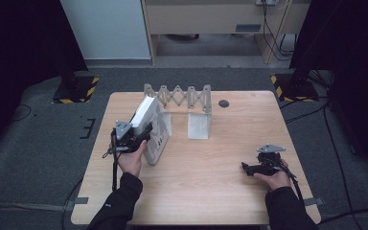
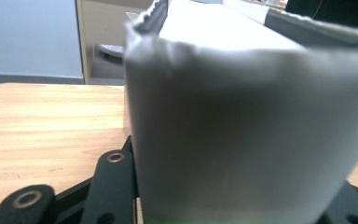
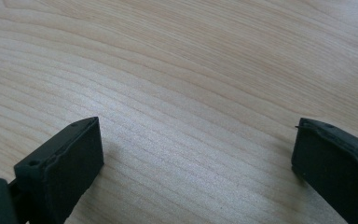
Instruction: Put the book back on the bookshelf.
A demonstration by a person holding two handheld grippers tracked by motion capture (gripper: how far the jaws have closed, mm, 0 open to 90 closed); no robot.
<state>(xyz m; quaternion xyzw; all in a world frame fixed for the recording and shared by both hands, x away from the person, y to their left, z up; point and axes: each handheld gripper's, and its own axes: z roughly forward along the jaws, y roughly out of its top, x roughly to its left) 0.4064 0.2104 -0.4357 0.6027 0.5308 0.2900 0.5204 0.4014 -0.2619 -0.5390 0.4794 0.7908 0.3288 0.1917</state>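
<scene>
A: Left gripper (image 1: 141, 134) — what's it got?

B: A white book (image 1: 149, 125), thick, tilted. Jaws clamped across its spine end. In the left gripper view the white book (image 2: 247, 126) sits squarely between the black jaws, pages and cover edge running away from the camera.

A: Where does the book sit relative to the table?

B: Over the left half of the table (image 1: 220, 187), leaning, top edge toward the far side. Its lower corner looks close to the wood; can't tell whether it touches. It is just in front of the left end of the rack (image 1: 179, 103).

A: Describe the rack.

B: Grey, scissor-lattice top, white upright dividers hanging below. Stands at the far middle of the table. One divider (image 1: 199, 125) stands free to the right of the book; the book's upper part is right beside the leftmost divider.

A: Right gripper (image 1: 247, 166)?

B: Low on the right side of the table, well apart from the book and rack, hand wrapped around its body. In the right gripper view its jaws stand wide apart over bare wood grain, nothing between them.

A: Anything else on the table?

B: A small dark round spot (image 1: 224, 103) near the far edge, right of the rack.
</scene>
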